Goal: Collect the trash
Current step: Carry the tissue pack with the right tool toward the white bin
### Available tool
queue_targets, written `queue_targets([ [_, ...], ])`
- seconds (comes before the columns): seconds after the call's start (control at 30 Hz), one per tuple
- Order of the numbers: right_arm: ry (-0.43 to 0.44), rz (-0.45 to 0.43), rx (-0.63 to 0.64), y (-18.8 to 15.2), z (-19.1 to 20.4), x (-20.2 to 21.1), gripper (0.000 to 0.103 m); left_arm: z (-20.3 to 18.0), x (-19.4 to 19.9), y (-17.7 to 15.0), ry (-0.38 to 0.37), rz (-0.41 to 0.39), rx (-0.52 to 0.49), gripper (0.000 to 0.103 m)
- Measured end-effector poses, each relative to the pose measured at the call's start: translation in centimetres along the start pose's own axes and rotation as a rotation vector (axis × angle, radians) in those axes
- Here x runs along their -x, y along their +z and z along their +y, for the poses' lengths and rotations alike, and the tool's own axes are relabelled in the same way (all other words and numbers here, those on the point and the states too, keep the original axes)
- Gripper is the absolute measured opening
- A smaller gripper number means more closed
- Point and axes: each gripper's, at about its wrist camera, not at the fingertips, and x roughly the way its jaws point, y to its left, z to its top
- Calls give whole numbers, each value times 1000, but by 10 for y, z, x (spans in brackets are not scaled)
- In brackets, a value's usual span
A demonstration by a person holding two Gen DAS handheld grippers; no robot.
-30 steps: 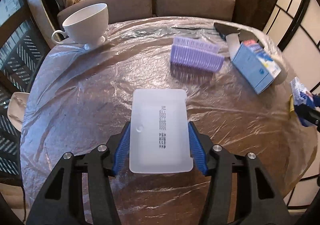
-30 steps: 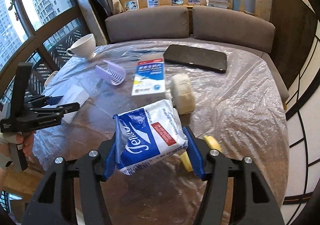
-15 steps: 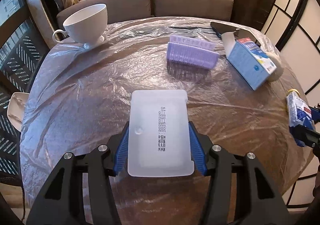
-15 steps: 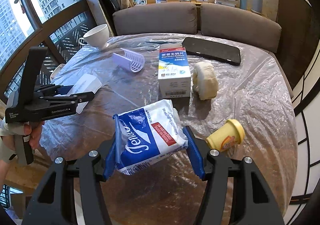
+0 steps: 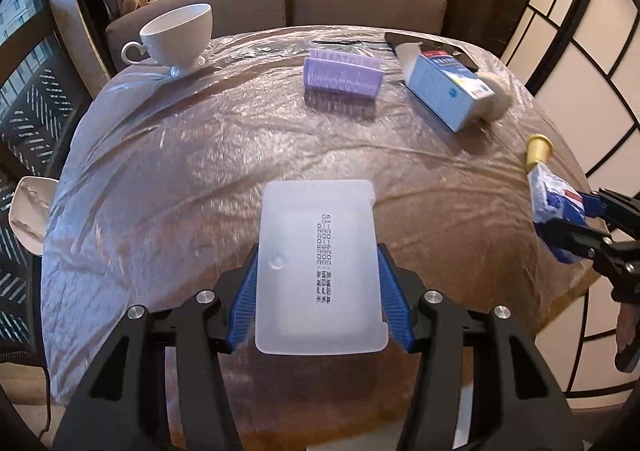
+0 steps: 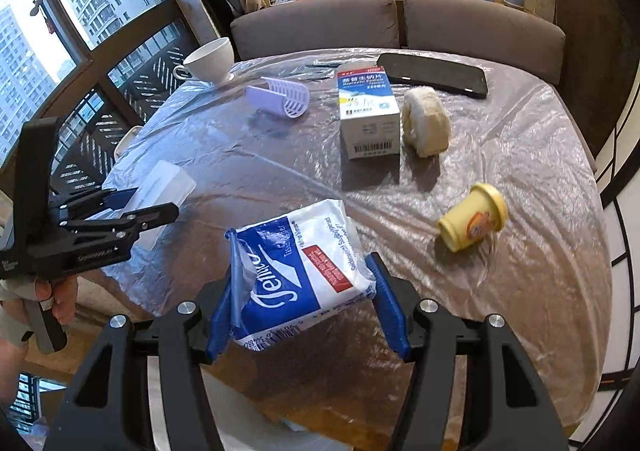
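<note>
Both grippers have drawn back toward the near edge of the table (image 5: 168, 155), so more plastic-covered surface shows ahead of them. Between the left gripper (image 5: 318, 287) and the far clutter lies a broad bare stretch. Its jaws are closed on a white pouch (image 5: 318, 267), held flat above the near edge. To the right, the right gripper (image 6: 306, 305) is clamped on a blue-and-white tissue pack (image 6: 300, 271), also over the near edge. A yellow tub (image 6: 472, 227) lies on its side near the right rim; box (image 6: 368, 115), roll (image 6: 424, 121), basket (image 6: 280, 97) and cup (image 6: 210, 59) sit farther off.
</note>
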Motion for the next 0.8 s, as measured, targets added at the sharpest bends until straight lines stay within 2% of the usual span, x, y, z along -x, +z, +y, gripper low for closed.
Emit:
queue_targets([
  [0.13, 8, 12, 11, -11, 7, 6, 59, -4, 12, -15, 5, -4, -17, 56],
  [0.33, 28, 33, 30, -28, 18, 16, 59, -16, 25, -38, 62, -2, -84, 56],
  [0.8, 70, 100, 77, -66, 38, 32, 59, -45, 53, -93, 11, 33, -180, 56],
])
